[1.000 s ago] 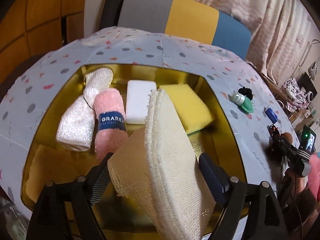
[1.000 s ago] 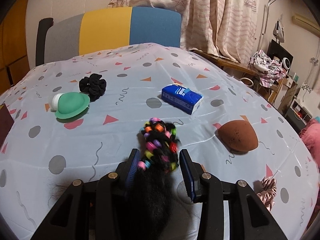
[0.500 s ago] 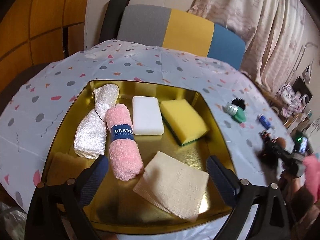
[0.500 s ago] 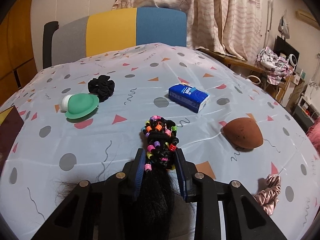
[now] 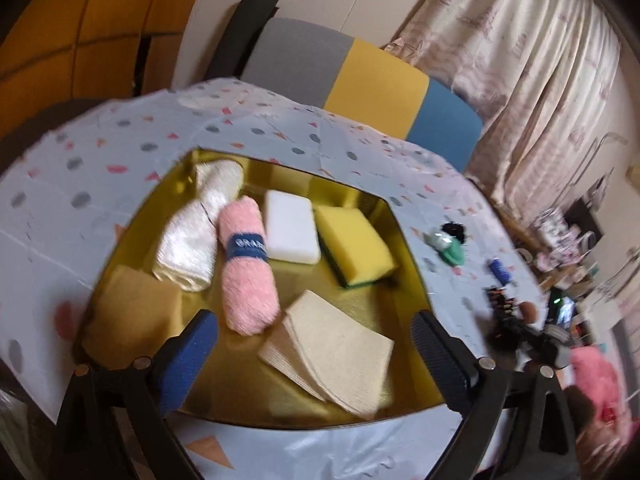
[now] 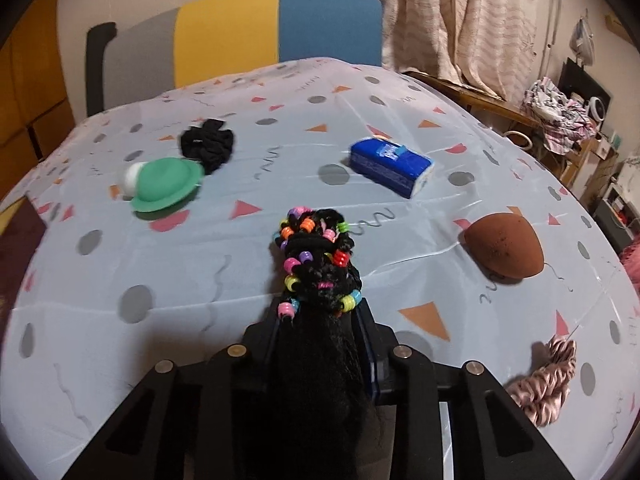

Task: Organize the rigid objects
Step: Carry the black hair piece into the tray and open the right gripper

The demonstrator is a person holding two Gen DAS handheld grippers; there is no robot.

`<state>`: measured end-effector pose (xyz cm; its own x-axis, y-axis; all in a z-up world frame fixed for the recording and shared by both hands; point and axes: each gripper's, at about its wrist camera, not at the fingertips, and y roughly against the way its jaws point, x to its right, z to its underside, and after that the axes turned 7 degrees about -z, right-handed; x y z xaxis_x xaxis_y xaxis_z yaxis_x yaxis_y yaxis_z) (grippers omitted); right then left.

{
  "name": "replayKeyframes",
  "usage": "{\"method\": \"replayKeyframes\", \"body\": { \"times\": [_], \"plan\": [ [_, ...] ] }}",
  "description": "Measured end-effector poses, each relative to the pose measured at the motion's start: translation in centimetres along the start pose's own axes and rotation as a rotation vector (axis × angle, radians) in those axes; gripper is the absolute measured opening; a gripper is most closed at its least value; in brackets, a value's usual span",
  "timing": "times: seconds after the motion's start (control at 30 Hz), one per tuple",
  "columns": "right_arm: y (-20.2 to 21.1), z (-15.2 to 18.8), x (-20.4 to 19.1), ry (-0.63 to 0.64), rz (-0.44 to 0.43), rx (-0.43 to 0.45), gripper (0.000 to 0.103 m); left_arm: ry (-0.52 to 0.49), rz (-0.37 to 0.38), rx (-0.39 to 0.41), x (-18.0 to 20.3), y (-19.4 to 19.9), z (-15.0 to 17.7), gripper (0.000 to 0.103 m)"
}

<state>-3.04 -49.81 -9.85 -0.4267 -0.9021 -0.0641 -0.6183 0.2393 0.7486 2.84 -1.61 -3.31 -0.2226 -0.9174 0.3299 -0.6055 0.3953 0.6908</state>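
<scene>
At the bottom of the right wrist view our right hand-held gripper (image 6: 320,332) has just been closing, its jaws now narrow and pinching the black beaded hairpiece (image 6: 316,264) on the surface (image 6: 160,320). The strands are soft and could slide out as we lift. Beyond it, toward the upper frame, sit the green hat (image 6: 166,184) and blue tissue pack (image 6: 392,166). Our left hand-held gripper (image 5: 316,346) stands wide and empty over the gold tray (image 5: 408,264), the folded beige cloth (image 5: 332,354) lying between its jaws; dipping could snag it.
</scene>
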Motion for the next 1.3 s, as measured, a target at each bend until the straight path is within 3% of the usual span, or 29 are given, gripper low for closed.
{"method": "replayKeyframes", "body": {
  "times": [0.13, 0.3, 0.37, 0.47, 0.53, 0.57, 0.6, 0.67, 0.73, 0.83, 0.9, 0.93, 0.97, 1.0, 1.03, 1.17, 1.3],
  "plan": [
    [1.7, 0.5, -1.8, -0.006, -0.076, 0.01, 0.031, 0.05, 0.036, -0.034, -0.8, -0.4, 0.4, 0.098],
    [4.2, 0.5, -5.7, 0.011, -0.225, 0.034, 0.014, 0.053, 0.027, -0.036, -0.9, -0.4, 0.6, 0.097],
    [5.3, 0.2, -8.3, 0.056, -0.283, 0.051, 0.012, 0.048, 0.023, -0.03, -1.0, -0.2, 0.6, 0.097],
    [6.6, -0.2, -11.3, 0.118, -0.324, 0.075, 0.012, 0.049, 0.016, -0.016, -1.5, 0.2, 0.7, 0.097],
    [6.7, -0.3, -11.9, 0.119, -0.299, 0.093, 0.012, 0.052, 0.016, -0.013, -1.8, 0.5, 0.7, 0.097],
    [6.6, -0.3, -11.8, 0.11, -0.257, 0.098, 0.022, 0.053, 0.015, -0.011, -1.9, 0.6, 0.8, 0.097],
    [6.1, -0.4, -11.5, 0.093, -0.207, 0.088, 0.05, 0.054, 0.012, -0.008, -2.0, 0.8, 0.8, 0.097],
    [5.1, -0.5, -10.0, 0.025, -0.148, 0.07, 0.077, 0.054, 0.011, -0.005, -2.3, 1.1, 1.0, 0.097],
    [3.6, -0.7, -8.6, -0.037, -0.089, 0.029, 0.077, 0.056, 0.008, -0.005, -2.6, 1.2, 1.1, 0.097],
    [0.7, -0.8, -7.3, -0.103, -0.099, -0.08, 0.074, 0.064, 0.012, -0.006, -2.8, 1.2, 1.2, 0.097],
    [-0.9, -0.4, -7.2, -0.107, -0.086, -0.135, 0.061, 0.062, 0.012, -0.006, -2.9, 1.3, 1.2, 0.097],
    [-1.3, -0.2, -7.3, -0.102, -0.083, -0.141, 0.06, 0.059, 0.012, -0.004, -2.9, 1.3, 1.2, 0.097],
    [-1.2, -0.1, -7.6, -0.075, -0.07, -0.118, 0.055, 0.055, 0.011, -0.001, -2.9, 1.5, 1.3, 0.097],
    [-1.1, -0.1, -7.9, -0.047, -0.07, -0.115, 0.04, 0.051, 0.007, 0.005, -2.9, 1.6, 1.3, 0.097],
    [-1.1, -0.1, -8.1, -0.027, -0.077, -0.111, 0.037, 0.046, 0.0, 0.011, -3.0, 1.8, 1.3, 0.097],
    [0.6, -0.1, -8.2, -0.05, -0.141, -0.08, 0.025, 0.055, -0.015, 0.021, -3.5, 2.2, 1.3, 0.097],
    [4.2, -1.5, -11.0, -0.003, -0.274, 0.01, 0.025, 0.079, -0.021, 0.024, -4.2, 2.2, 1.4, 0.097]
  ]
}}
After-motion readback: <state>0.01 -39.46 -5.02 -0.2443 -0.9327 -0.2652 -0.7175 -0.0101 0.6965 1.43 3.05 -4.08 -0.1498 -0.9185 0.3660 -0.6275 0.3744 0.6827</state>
